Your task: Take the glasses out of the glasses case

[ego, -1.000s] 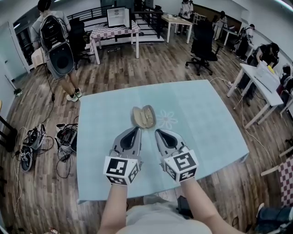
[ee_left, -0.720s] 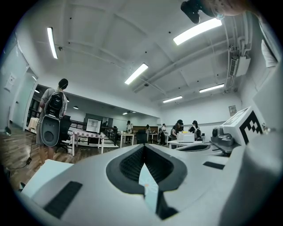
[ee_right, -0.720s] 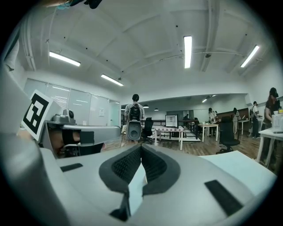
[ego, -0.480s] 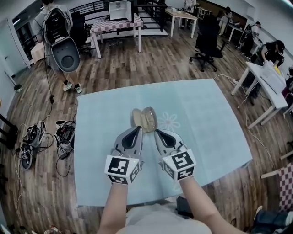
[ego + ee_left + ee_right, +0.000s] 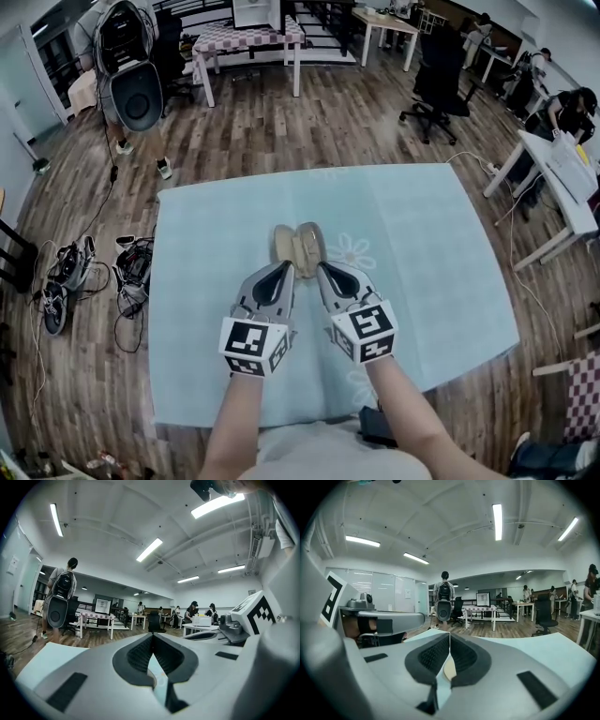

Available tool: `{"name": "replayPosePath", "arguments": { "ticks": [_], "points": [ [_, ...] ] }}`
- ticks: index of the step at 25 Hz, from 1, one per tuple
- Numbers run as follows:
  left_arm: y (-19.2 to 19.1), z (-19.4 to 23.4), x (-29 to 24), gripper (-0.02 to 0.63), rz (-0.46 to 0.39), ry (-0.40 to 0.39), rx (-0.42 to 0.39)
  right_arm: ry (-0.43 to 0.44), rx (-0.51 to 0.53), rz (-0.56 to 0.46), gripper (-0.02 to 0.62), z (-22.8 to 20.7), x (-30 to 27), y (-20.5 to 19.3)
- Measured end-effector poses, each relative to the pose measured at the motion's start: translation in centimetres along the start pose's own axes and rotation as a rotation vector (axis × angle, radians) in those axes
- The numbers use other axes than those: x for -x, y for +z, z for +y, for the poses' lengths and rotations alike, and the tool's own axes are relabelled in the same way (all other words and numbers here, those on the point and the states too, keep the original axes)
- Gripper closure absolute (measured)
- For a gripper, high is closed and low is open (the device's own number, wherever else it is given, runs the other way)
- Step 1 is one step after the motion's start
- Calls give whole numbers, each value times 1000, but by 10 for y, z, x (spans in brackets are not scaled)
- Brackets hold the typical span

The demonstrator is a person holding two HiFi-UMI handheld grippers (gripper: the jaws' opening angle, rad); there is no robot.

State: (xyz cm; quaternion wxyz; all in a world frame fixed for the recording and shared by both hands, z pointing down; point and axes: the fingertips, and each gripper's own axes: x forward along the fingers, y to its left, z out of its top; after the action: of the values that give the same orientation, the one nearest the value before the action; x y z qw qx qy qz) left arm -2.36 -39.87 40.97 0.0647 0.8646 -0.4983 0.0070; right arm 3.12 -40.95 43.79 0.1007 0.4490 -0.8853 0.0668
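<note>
In the head view a beige glasses case [image 5: 298,247] lies open on the light blue table [image 5: 422,253], its two halves side by side. What lies inside is too small to make out. My left gripper [image 5: 283,267] is shut, its tip just short of the case's near left edge. My right gripper [image 5: 322,270] is also shut, its tip at the case's near right edge. The left gripper view shows the left gripper [image 5: 152,638] with jaws meeting on nothing. In the right gripper view the right gripper [image 5: 449,637] is closed, with the beige case [image 5: 449,668] showing below the jaws.
Cables and gear [image 5: 70,281] lie on the wood floor left of the table. A person with a backpack [image 5: 127,66] stands far left. A checkered table [image 5: 248,37], an office chair [image 5: 441,84] and a white desk [image 5: 553,178] stand beyond.
Both grippers have edged forward, so their tips now sit right at the case's near edge. The person with the backpack has shifted at the far left.
</note>
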Motion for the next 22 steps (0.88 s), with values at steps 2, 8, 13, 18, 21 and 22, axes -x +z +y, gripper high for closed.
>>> {"name": "replayPosePath", "arguments": {
  "ticks": [2, 8, 13, 18, 21, 22],
  "points": [
    [-5, 1, -4, 598, 14, -4, -5, -5, -7, 12, 588, -5, -7, -4],
    [-9, 2, -17, 598, 37, -7, -10, -60, -28, 49, 587, -25, -19, -15],
    [-18, 11, -24, 598, 58, -6, -12, -75, -44, 79, 586, -33, -33, -29],
    [-28, 19, -31, 598, 81, -21, 1, -89, -41, 104, 526, -33, -46, -39],
    [-33, 20, -36, 598, 90, -35, 14, -98, -26, 128, 512, -35, -54, -47],
    [-35, 21, -37, 598, 93, -38, 18, -101, -23, 135, 512, -35, -57, -50]
  ]
}}
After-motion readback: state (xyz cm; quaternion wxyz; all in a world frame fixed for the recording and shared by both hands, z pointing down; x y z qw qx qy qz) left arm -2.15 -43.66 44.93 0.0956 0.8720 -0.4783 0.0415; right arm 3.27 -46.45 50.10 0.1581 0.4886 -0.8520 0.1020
